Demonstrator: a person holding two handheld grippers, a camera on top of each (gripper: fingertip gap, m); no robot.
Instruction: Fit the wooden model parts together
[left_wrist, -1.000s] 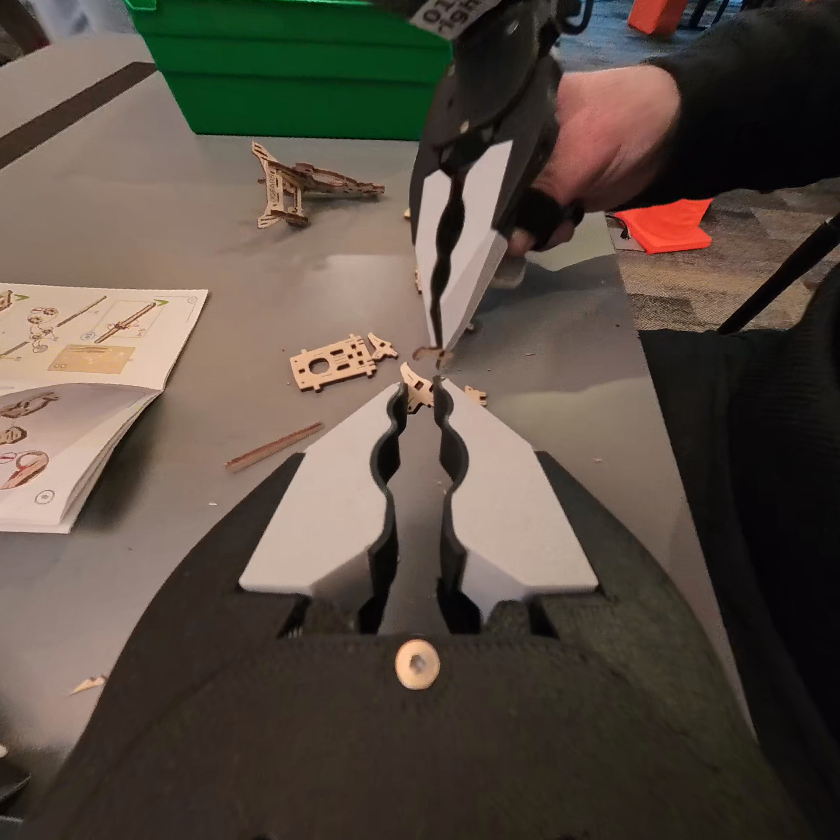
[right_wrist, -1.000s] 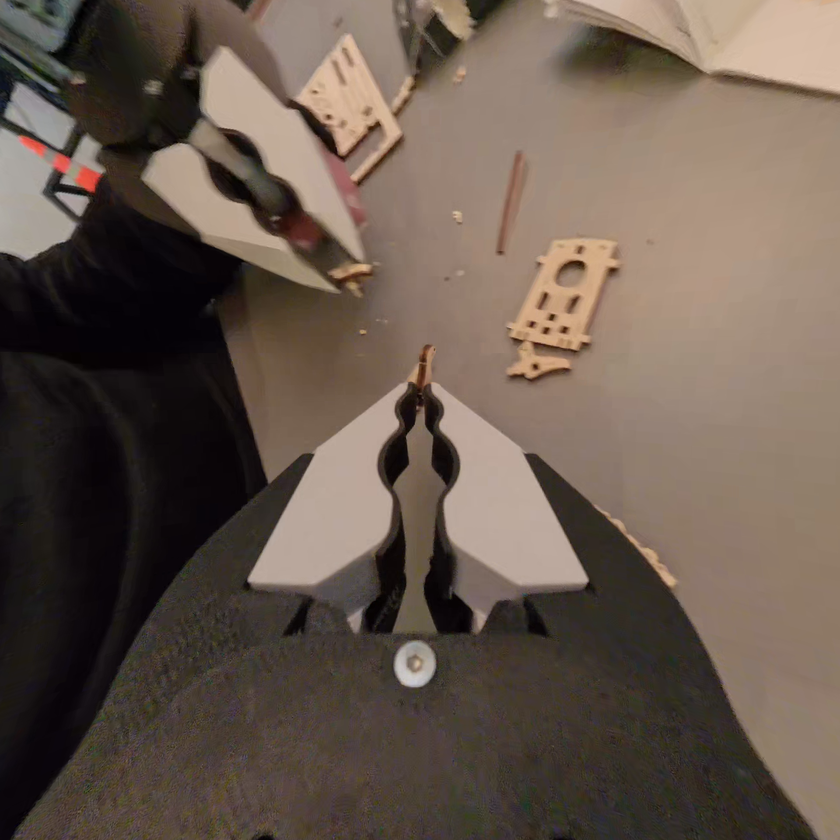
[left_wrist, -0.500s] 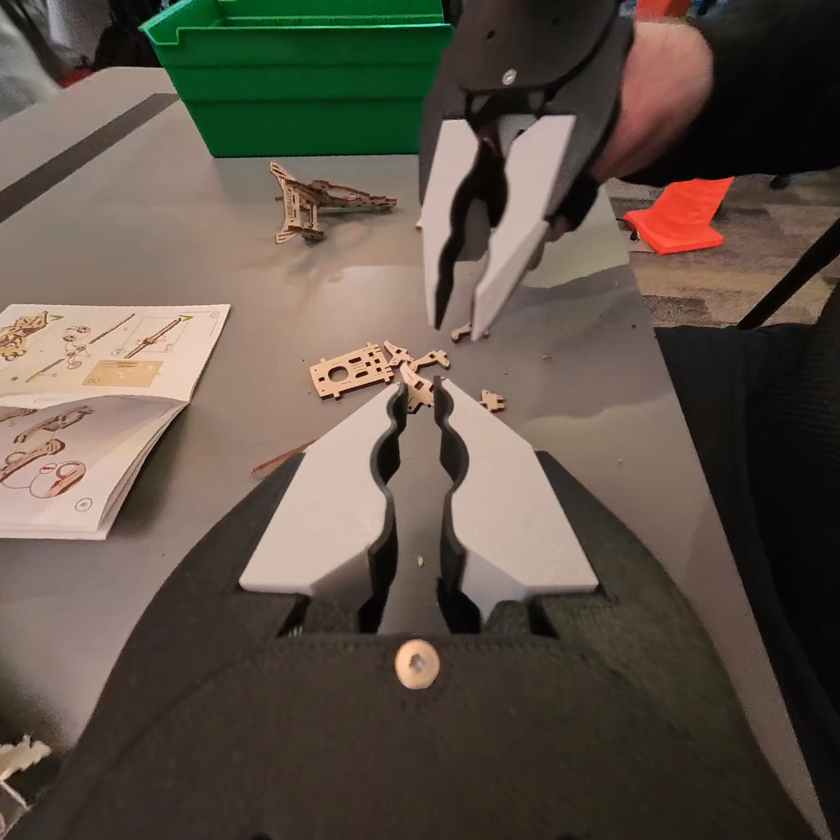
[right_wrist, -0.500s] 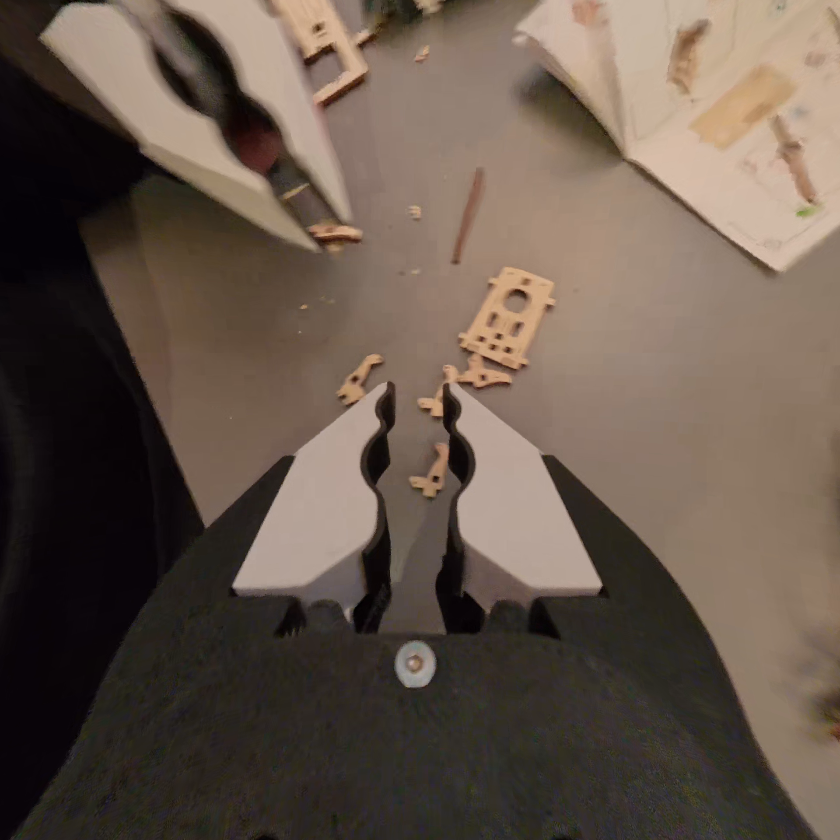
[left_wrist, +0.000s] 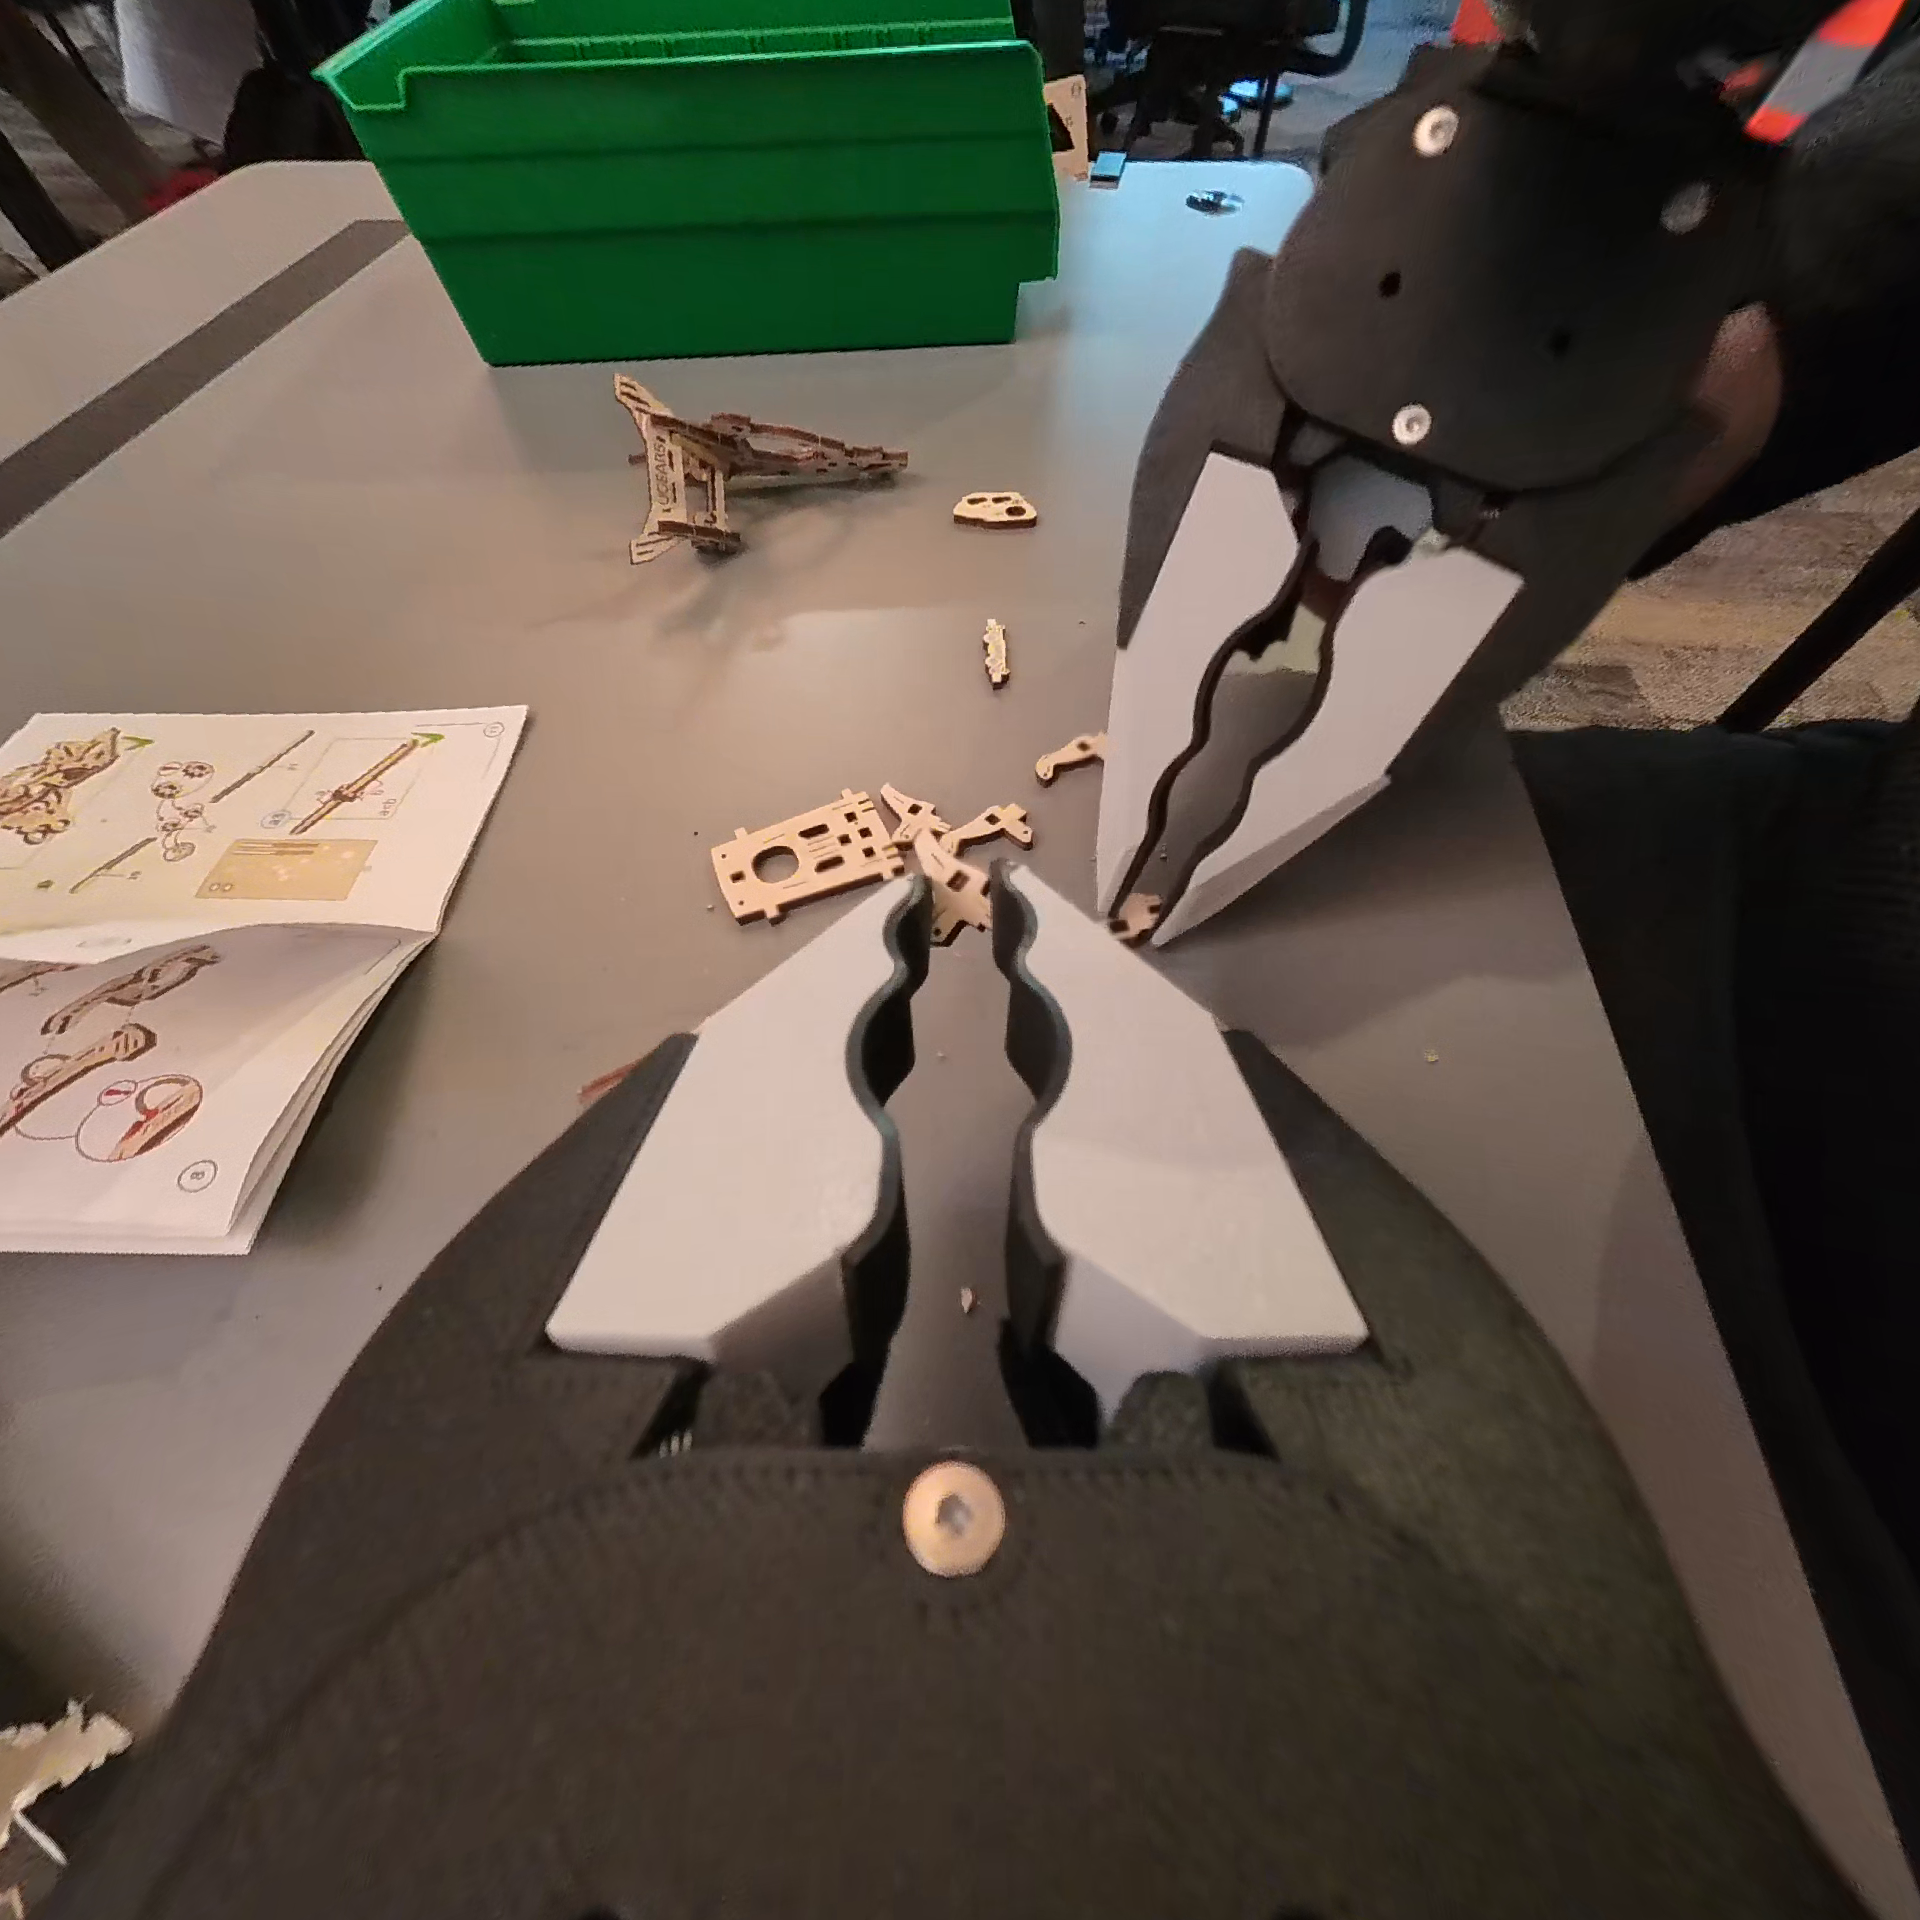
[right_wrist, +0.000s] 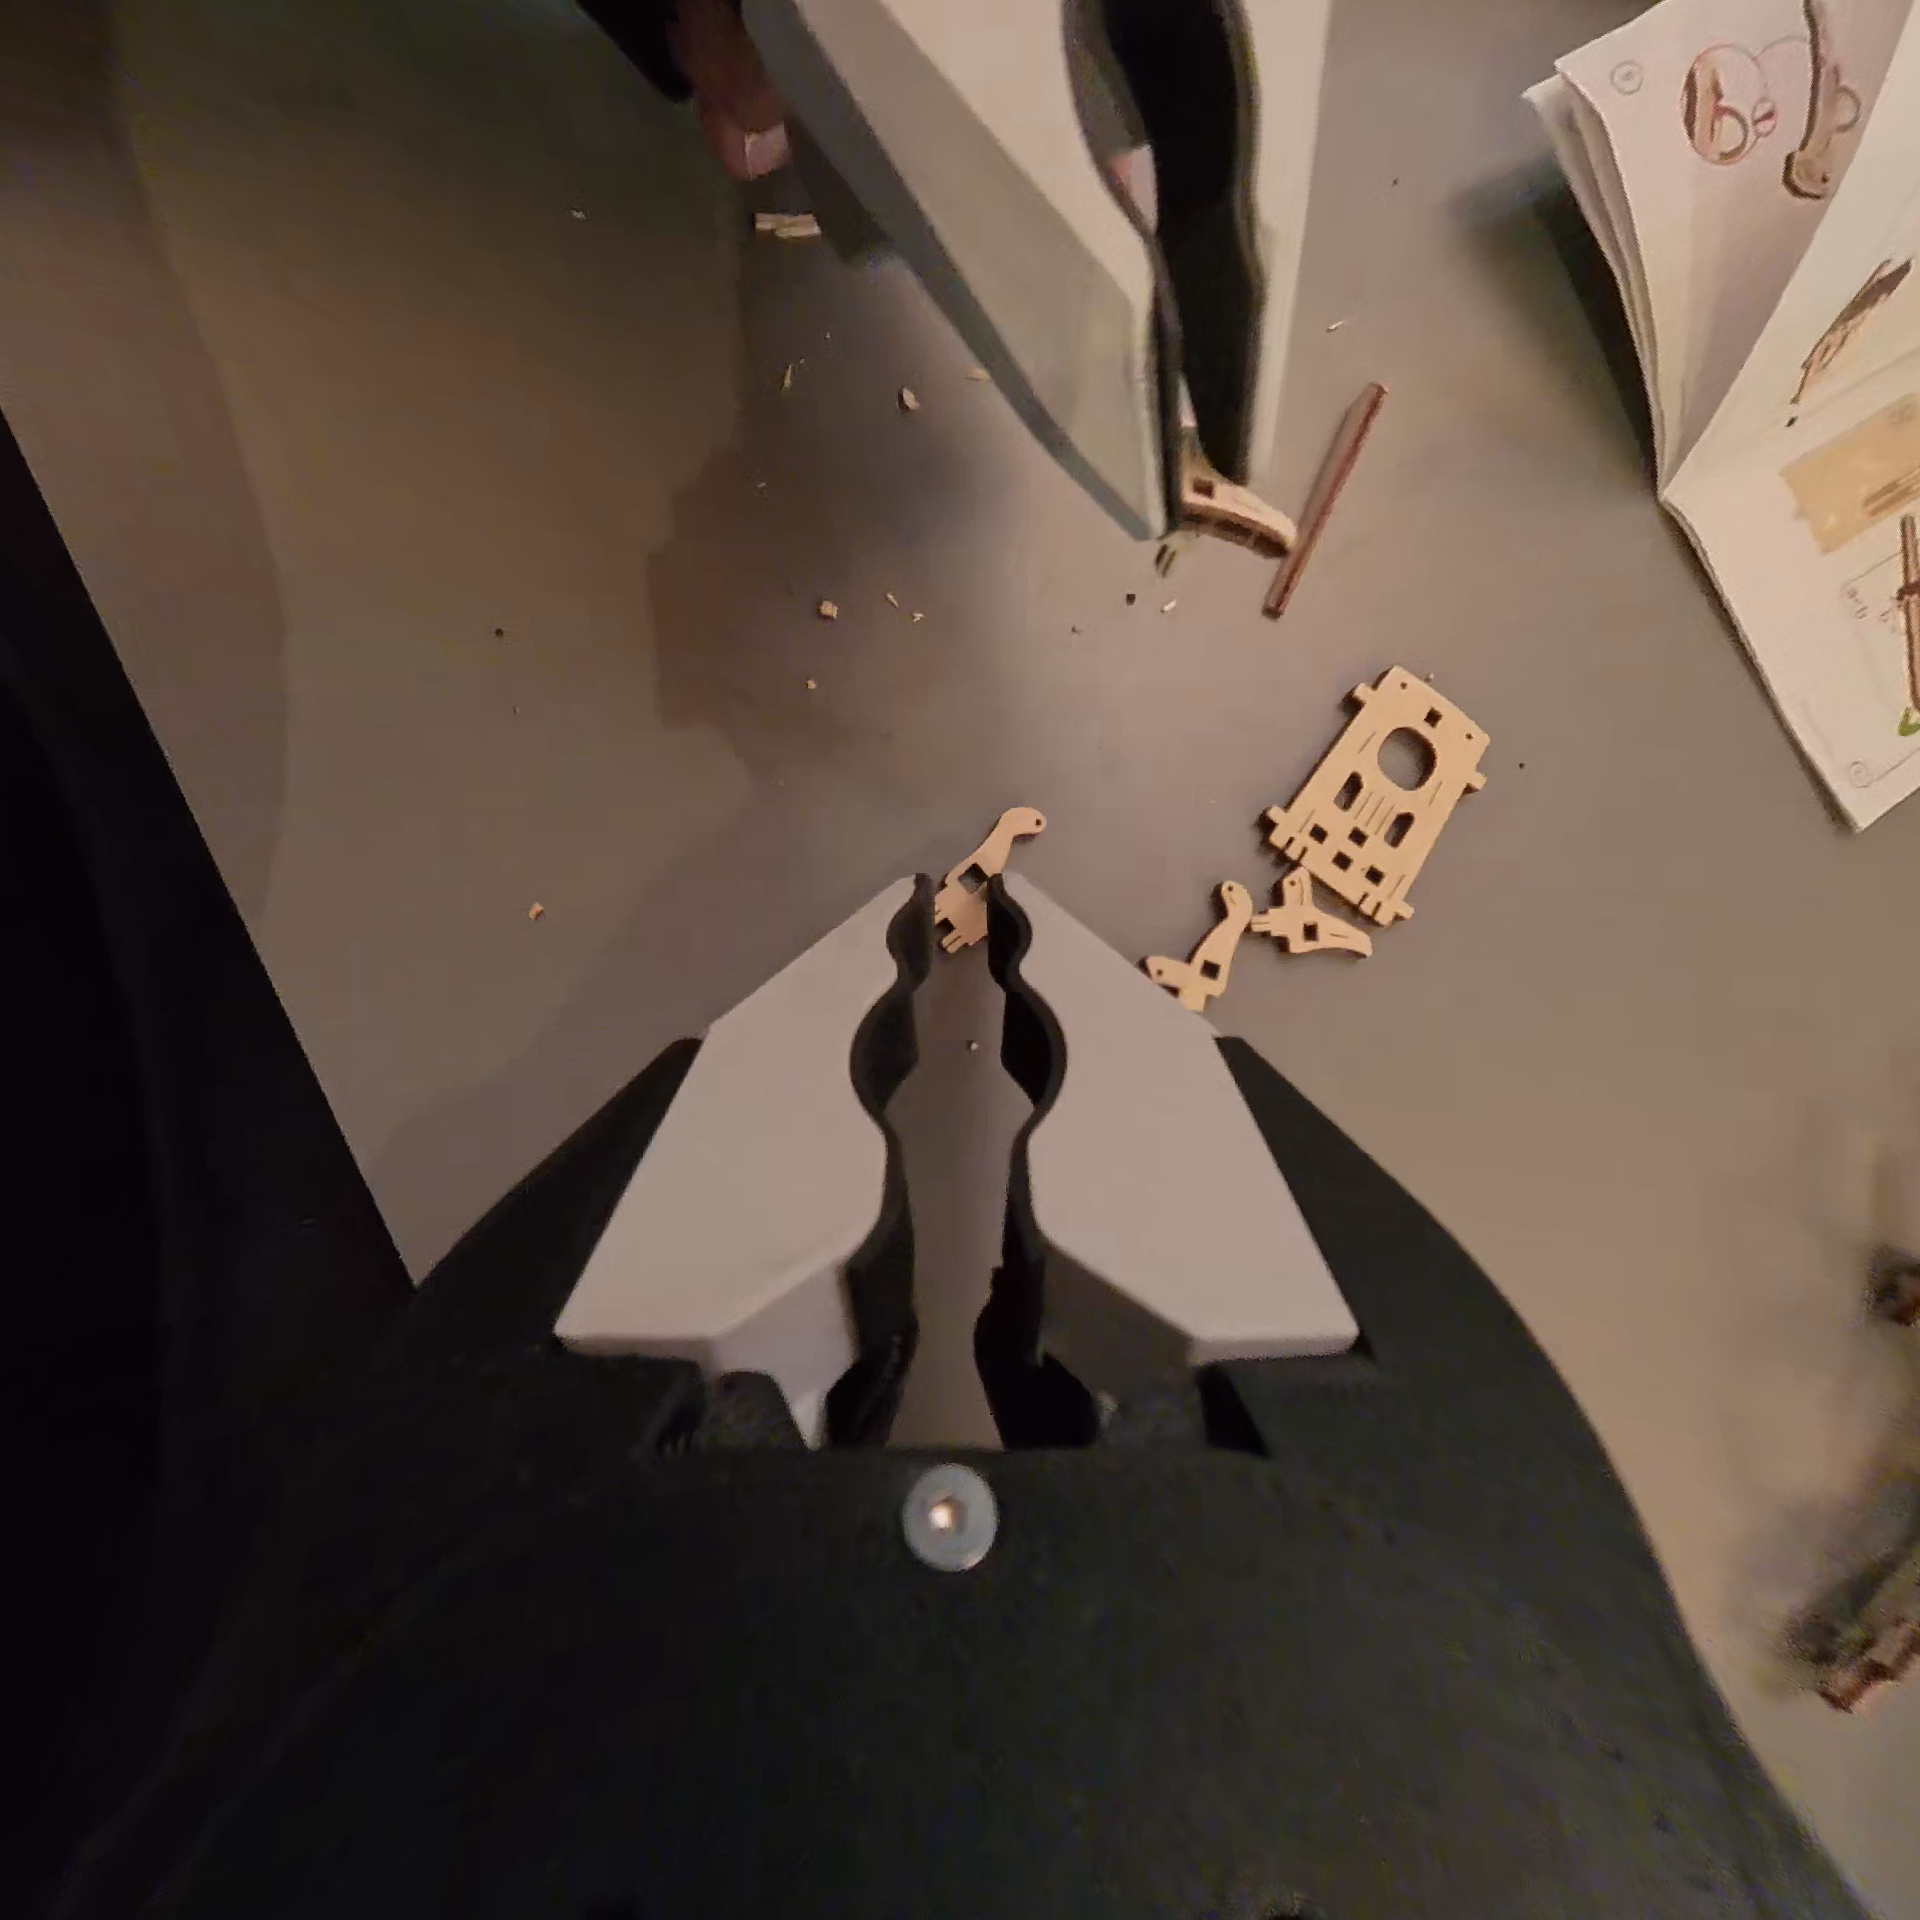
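My left gripper (left_wrist: 956, 894) is shut on a small curved wooden part (left_wrist: 951, 906) and holds it just above the grey table. The right wrist view shows the gripper (right_wrist: 1205, 499) and the part (right_wrist: 1231, 511) from the far side. My right gripper (right_wrist: 954, 894) points down at the table, its tips closed around a small notched wooden part (right_wrist: 987, 862) lying flat there. In the left wrist view it (left_wrist: 1138, 925) stands just right of my left tips. A flat wooden plate with holes (left_wrist: 805, 857) lies nearby.
A partly built wooden model (left_wrist: 717, 468) and stacked green bins (left_wrist: 727, 208) are at the back. An open instruction booklet (left_wrist: 208, 935) lies at the left. Loose small parts (right_wrist: 1205, 951) and a thin stick (right_wrist: 1325, 499) are scattered about. The person's dark clothing borders the table's right edge. The left gripper's tips are roughly 7 centimetres from the right gripper's. From the left gripper's tips to the thin stick (right_wrist: 1325, 499) is close to 8 centimetres.
My right gripper let go of the small part it held, opened, came down to the table and closed around another part. My left gripper kept its part.
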